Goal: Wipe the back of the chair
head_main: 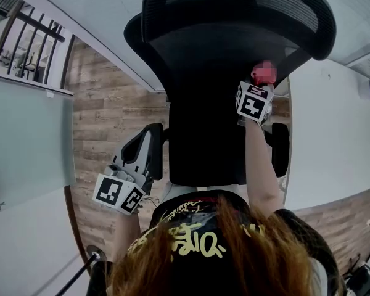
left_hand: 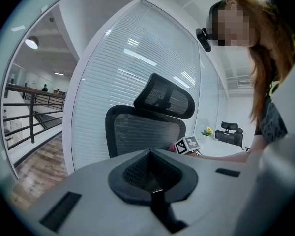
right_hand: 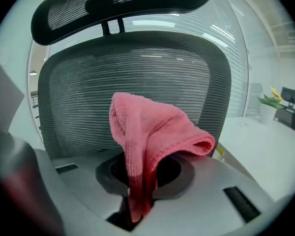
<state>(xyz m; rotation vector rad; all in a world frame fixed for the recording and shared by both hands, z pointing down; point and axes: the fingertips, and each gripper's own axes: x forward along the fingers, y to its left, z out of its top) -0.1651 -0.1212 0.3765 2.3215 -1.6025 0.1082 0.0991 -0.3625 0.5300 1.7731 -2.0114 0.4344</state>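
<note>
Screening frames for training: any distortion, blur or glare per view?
Head view: heavy fisheye, floorboards bow; chair back sharp. Left gripper view: dark vignette, light streaks glare on the blinds. Right gripper view: pink cloth sharp, left edge blurred.

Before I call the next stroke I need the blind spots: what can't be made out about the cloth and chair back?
- Contact: in the right gripper view the pink cloth in the right tongs covers the chair back behind it; touching or apart, unreadable.
- Head view: a mosaic patch blurs the cloth.
- Lower edge of the back: hidden below the grey housings in both gripper views.
</note>
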